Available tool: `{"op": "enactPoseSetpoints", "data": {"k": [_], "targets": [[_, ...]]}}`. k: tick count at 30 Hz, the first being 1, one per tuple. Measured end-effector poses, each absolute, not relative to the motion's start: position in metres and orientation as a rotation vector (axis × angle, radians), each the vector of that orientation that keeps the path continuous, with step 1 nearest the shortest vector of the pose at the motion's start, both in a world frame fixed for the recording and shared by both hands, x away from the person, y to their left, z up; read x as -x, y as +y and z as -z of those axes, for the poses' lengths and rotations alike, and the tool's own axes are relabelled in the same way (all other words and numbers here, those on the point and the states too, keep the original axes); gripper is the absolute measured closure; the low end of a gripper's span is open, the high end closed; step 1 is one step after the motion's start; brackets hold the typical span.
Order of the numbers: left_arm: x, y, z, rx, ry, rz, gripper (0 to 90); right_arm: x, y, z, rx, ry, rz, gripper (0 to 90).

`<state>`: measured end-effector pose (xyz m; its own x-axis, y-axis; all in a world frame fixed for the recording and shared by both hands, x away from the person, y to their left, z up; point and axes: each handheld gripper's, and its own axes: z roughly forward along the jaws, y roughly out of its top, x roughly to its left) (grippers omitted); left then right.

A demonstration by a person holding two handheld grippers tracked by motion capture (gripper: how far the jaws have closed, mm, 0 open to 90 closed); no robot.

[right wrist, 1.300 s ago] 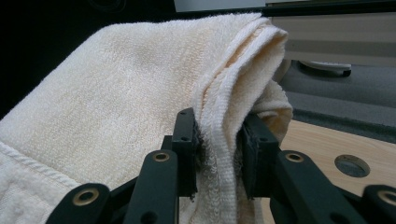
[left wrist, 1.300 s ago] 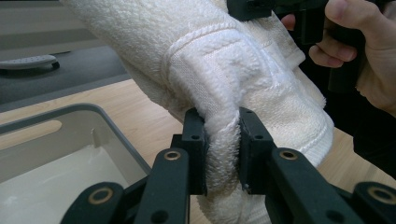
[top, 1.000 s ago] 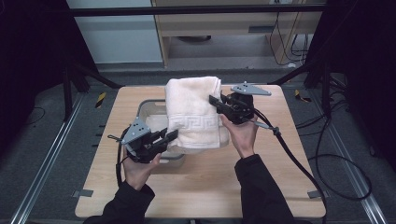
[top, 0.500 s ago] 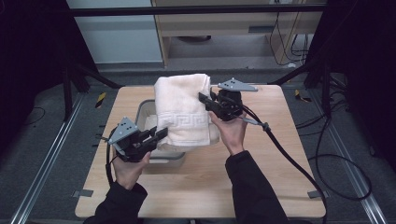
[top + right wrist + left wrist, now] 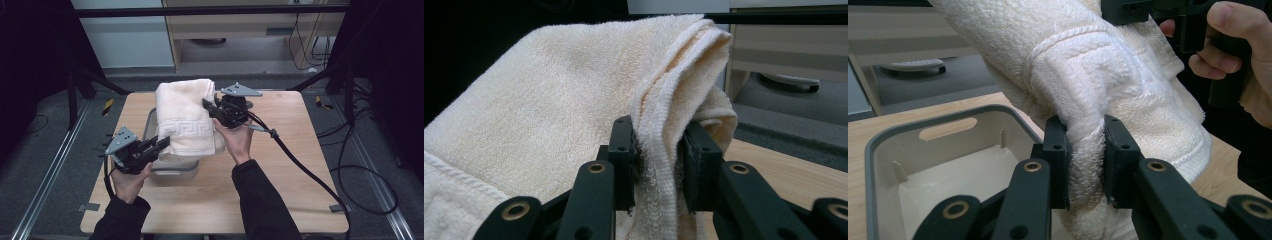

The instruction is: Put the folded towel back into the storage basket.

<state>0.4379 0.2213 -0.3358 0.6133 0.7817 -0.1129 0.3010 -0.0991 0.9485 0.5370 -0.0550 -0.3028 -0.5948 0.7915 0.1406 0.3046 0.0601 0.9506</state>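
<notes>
Here the folded towel (image 5: 186,115) hangs over the bin (image 5: 172,165), pinched between left tool (image 5: 1085,150) and right tool (image 5: 658,150)

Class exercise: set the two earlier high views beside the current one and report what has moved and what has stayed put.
The towel, clamped by the left gripper and right gripper, has shifted left across the table, carried by both hands. No grip was released. The grey bin underneath has not moved.

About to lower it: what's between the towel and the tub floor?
Nothing. In the left gripper view the tub is bare inside under the held towel.
</notes>
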Motion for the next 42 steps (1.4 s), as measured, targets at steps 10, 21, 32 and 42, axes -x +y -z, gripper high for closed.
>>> {"op": "enactPoseSetpoints", "data": {"k": [10, 21, 32, 42], "targets": [[-0.438, 0.234, 0.337, -1.675, 0.933, -0.531, 74.9, -0.541, -0.041, 0.306, -1.088, 1.936, -1.556, 70.4], [-0.439, 0.246, 0.342, -1.67, 0.965, -0.535, 74.8, -0.547, -0.026, 0.312, -1.096, 1.952, -1.57, 70.5], [-0.445, 0.261, 0.353, -1.676, 1.016, -0.536, 74.8, -0.554, -0.008, 0.323, -1.104, 1.978, -1.547, 70.4], [-0.451, 0.273, 0.368, -1.706, 1.06, -0.528, 74.8, -0.563, 0.008, 0.343, -1.134, 2.012, -1.527, 70.3]]}}
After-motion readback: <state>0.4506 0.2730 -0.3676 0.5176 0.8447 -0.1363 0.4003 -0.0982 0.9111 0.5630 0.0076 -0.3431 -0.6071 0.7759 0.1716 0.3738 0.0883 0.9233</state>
